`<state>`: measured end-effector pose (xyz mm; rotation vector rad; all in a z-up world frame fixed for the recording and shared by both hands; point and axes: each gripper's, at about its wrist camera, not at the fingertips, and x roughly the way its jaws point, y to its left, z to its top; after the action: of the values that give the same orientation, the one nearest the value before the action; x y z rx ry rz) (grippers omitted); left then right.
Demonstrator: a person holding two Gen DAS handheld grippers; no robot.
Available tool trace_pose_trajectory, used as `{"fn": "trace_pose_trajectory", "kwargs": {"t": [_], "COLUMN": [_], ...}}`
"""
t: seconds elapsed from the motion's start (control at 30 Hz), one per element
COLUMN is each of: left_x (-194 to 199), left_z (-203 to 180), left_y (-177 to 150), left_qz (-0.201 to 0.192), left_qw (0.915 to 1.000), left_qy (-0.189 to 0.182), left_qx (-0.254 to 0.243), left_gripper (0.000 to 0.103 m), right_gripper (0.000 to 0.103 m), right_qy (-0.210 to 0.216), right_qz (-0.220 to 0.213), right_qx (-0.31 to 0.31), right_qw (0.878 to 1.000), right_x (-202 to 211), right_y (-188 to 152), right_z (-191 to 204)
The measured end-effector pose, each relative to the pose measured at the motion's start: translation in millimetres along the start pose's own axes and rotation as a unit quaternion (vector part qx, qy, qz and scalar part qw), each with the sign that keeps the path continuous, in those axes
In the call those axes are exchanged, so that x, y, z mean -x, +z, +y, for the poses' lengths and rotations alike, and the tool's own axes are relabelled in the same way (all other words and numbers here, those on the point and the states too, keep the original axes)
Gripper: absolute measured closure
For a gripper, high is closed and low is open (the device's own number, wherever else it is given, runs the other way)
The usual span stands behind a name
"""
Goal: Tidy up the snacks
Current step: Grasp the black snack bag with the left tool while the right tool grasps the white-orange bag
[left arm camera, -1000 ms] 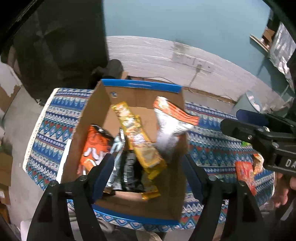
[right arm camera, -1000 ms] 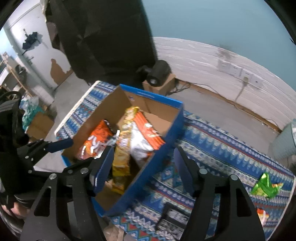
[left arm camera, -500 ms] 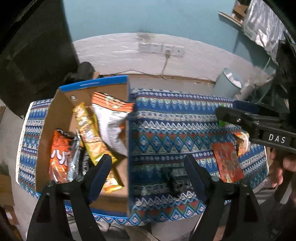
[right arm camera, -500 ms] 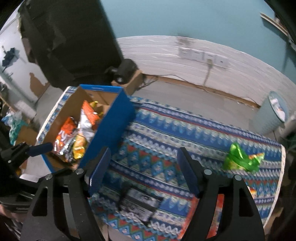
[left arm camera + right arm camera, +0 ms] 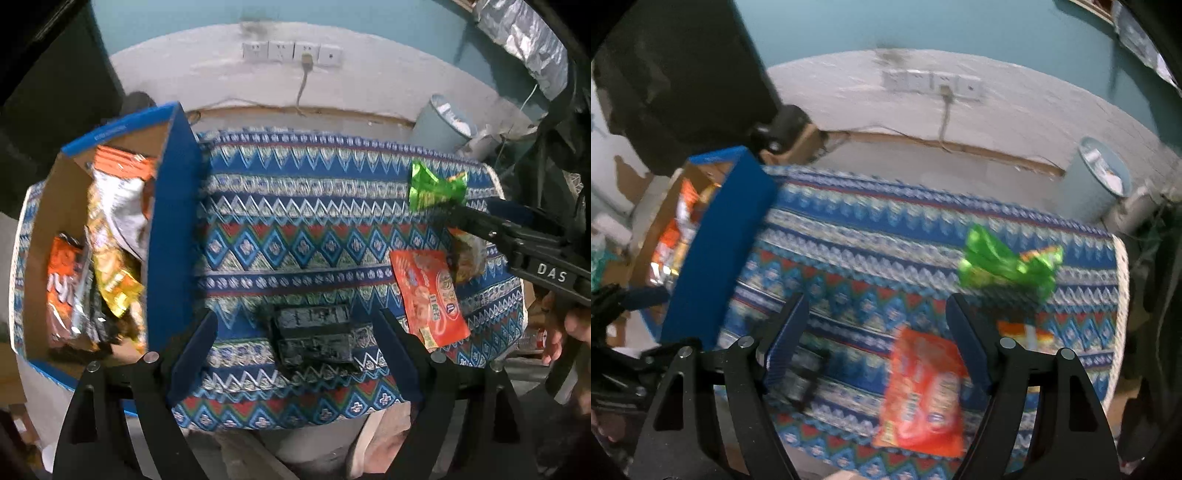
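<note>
Jaws of the left gripper (image 5: pixel 293 354) stand wide apart and have just been opening further; nothing is pressed between them. Seen past its dark blue pads, a black snack pack (image 5: pixel 314 338) lies flat on the patterned tablecloth (image 5: pixel 280 206), framed by the two fingers but not touched by either.

Jaws of the right gripper (image 5: pixel 877 341) are likewise released and have been spreading a little wider, with no grip on anything. An orange-red snack bag (image 5: pixel 923 391) lies on the cloth in the gap between its fingers, closer to the right-hand one; whether that pad touches it cannot be told through the blur. In the left wrist view the same bag sits just right of the black pack, near the cloth's front edge.

Farther out, a crumpled green wrapper (image 5: pixel 436 186) rests near the far right corner of the cloth, and a small yellow-orange packet (image 5: pixel 467 254) lies between it and the orange-red bag, partly under the right gripper's black frame.

At the left end of the table stands a blue cardboard box (image 5: pixel 173 236), open on top, already holding several snack bags in orange, yellow, white and dark wrappers, leaning against one another.

Beyond the table a pale bin (image 5: pixel 441 123) stands on the floor by the wall.
</note>
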<state>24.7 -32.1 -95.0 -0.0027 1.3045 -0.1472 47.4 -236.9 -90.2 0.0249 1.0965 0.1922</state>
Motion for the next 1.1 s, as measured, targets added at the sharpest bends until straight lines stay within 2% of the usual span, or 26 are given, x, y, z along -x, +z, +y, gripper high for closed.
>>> {"fn": "trace_pose_trajectory", "kwargs": {"t": [0.2,0.37,0.63,0.87,1.1], "left_x": [-40,-69,-105,-125,-147], "left_z": [-14,-23,-27,-35,-51], "left_y": [-9,-14,-21,-30,-48], "left_qz": [0.055,0.084,0.100,0.108,0.117], "left_qw": [0.9983,0.9963,0.9939,0.9917,0.9879], "left_qy": [-0.009,0.009,0.044,0.068,0.091], "left_qx": [0.016,0.015,0.014,-0.015,-0.046], "left_gripper": [0.016,0.016,0.016,0.012,0.008], "right_gripper": [0.026,0.026,0.026,0.025,0.025], "right_qy": [-0.017,-0.035,-0.058,-0.080,-0.081], "right_qz": [0.023,0.048,0.083,0.092,0.114], "right_qx": [-0.028,-0.059,-0.086,-0.083,-0.101], "right_qw": [0.999,0.996,0.991,0.989,0.985], "right_x": [-11,-28,-60,-77,-96], "right_y": [-19,-33,-46,-51,-63], "right_z": [-40,-75,-111,-126,-142]}}
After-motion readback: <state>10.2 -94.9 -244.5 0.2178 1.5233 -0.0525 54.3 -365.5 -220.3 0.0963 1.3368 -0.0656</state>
